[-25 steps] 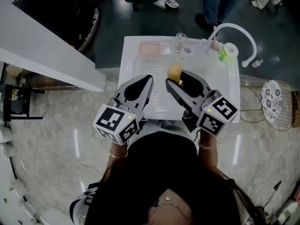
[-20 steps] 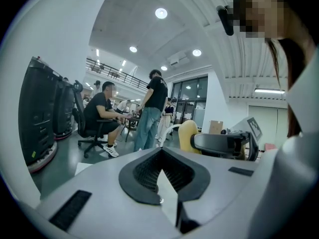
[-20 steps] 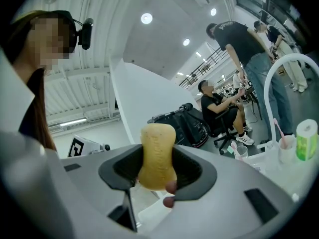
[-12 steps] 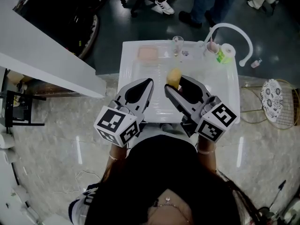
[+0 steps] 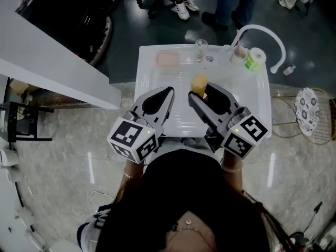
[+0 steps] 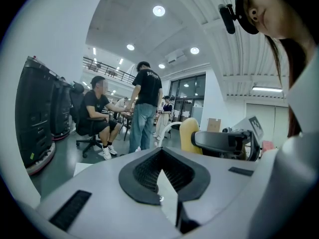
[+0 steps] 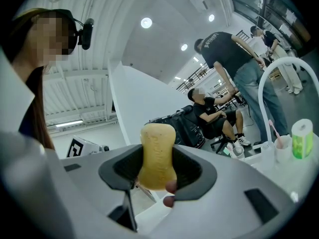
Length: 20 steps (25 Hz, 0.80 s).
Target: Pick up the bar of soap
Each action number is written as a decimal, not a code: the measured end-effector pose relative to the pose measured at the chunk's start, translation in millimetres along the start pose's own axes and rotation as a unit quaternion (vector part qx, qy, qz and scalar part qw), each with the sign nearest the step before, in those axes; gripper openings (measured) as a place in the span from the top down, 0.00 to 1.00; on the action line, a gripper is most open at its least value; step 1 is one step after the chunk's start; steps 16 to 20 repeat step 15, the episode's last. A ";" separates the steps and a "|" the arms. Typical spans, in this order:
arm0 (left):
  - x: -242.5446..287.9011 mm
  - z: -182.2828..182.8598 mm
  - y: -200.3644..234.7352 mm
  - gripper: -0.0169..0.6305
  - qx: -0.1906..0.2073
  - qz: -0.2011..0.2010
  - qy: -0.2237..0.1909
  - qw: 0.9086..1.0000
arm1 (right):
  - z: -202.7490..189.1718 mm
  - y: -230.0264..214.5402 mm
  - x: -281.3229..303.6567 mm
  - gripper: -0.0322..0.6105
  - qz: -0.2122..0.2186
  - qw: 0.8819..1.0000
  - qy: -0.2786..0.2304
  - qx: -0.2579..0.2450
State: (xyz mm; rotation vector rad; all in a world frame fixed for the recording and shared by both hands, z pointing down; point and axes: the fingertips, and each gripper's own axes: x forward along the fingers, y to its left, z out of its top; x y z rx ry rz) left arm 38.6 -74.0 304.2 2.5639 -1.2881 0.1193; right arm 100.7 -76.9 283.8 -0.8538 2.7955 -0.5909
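**Head view:** my right gripper [image 5: 201,92] is clamped on the bar of soap [image 5: 199,83], held above the white basin [image 5: 252,117], midway along and nearer its far edge. The left gripper [image 5: 168,91] hovers just beside it.

**Left gripper view:** the jaws meet at the tips with nothing between them, and the yellow bar shows off to the right.

**Right gripper view:** the bar stands upright, pinched across its lower half, with the top protruding. I judge it light, stiff and slick. The flat faces near the middle are the best hold, under moderate squeeze, lest it squirt free
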 end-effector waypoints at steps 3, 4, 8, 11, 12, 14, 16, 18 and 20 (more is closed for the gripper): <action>0.1 -3.2 0.4 0.97 -0.001 0.000 0.004 1.000 | -1.9 -1.5 -0.4 0.66 -0.002 1.000 -0.002 0.005; 0.1 -3.9 0.8 0.97 -0.002 0.001 0.005 1.000 | -1.9 -1.6 -0.4 0.66 -0.003 1.000 -0.003 0.007; 0.9 -4.3 1.6 0.97 -0.003 0.000 0.009 1.000 | -1.5 -1.1 0.2 0.66 -0.004 1.000 -0.005 0.010; 2.5 -5.2 0.9 0.97 -0.003 -0.002 0.010 1.000 | -3.4 -1.8 0.6 0.66 -0.004 1.000 -0.003 0.010; 3.0 -5.6 0.7 0.97 -0.002 -0.002 0.010 1.000 | -4.2 -2.2 0.9 0.66 -0.004 1.000 -0.003 0.010; 4.0 -6.7 0.7 0.97 -0.002 -0.003 0.010 1.000 | -5.4 -2.8 1.6 0.66 -0.003 1.000 -0.003 0.011; 4.5 -7.3 0.8 0.97 -0.002 -0.003 0.011 1.000 | -5.9 -3.0 2.0 0.66 -0.002 1.000 -0.004 0.011; 4.5 -7.3 0.8 0.97 -0.002 -0.003 0.011 1.000 | -5.9 -3.0 2.0 0.66 -0.002 1.000 -0.004 0.011; 4.5 -7.3 0.8 0.97 -0.002 -0.003 0.011 1.000 | -5.9 -3.0 2.0 0.66 -0.002 1.000 -0.004 0.011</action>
